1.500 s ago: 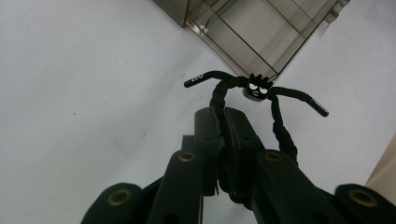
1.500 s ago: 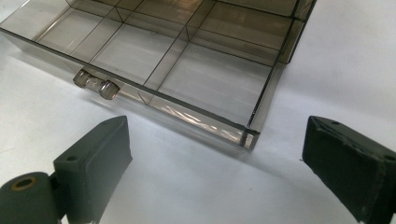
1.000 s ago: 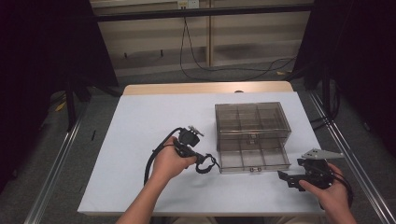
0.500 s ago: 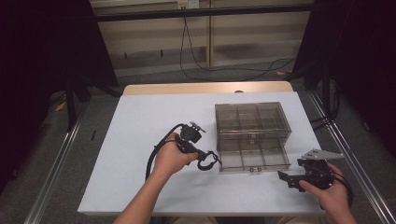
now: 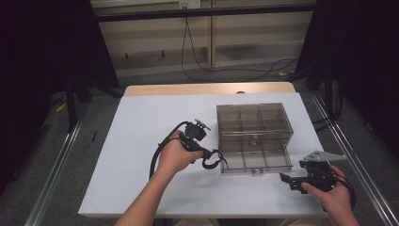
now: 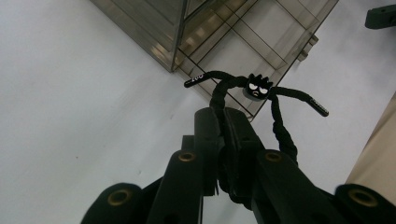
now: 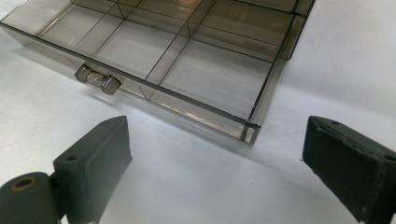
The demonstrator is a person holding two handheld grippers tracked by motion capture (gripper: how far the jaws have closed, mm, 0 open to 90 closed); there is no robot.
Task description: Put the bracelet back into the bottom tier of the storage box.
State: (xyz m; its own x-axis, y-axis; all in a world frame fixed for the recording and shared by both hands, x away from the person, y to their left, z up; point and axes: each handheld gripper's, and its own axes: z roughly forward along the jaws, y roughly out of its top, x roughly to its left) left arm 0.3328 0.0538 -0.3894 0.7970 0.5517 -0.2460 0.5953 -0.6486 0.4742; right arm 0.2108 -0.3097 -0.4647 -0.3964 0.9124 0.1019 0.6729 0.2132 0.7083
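Observation:
A smoky see-through drawer box [image 5: 254, 117] stands on the white table, its lowest drawer [image 5: 256, 159] pulled out toward me. The drawer's compartments look bare. My left gripper [image 5: 209, 157] is shut on a black fuzzy cord [image 6: 275, 126] that carries a small cartoon-face charm [image 6: 258, 88]. The cord [image 5: 214, 160] hangs at the drawer's front left corner [image 6: 187, 70]. Off the drawer's front right corner, my right gripper [image 5: 288, 181] is open with nothing in it. In the right gripper view the jaws of this gripper [image 7: 219, 154] stand wide apart before the drawer corner [image 7: 250, 130] and its handle [image 7: 99, 80].
The white table [image 5: 141, 122] ends near the right gripper at its front and right edges. Metal rails [image 5: 51, 179] run along both sides of the table. Cables [image 5: 207, 66] lie on the floor beyond the far edge.
My left gripper has carried the cord a little to the right, closer to the drawer's front left corner. The right gripper has barely moved.

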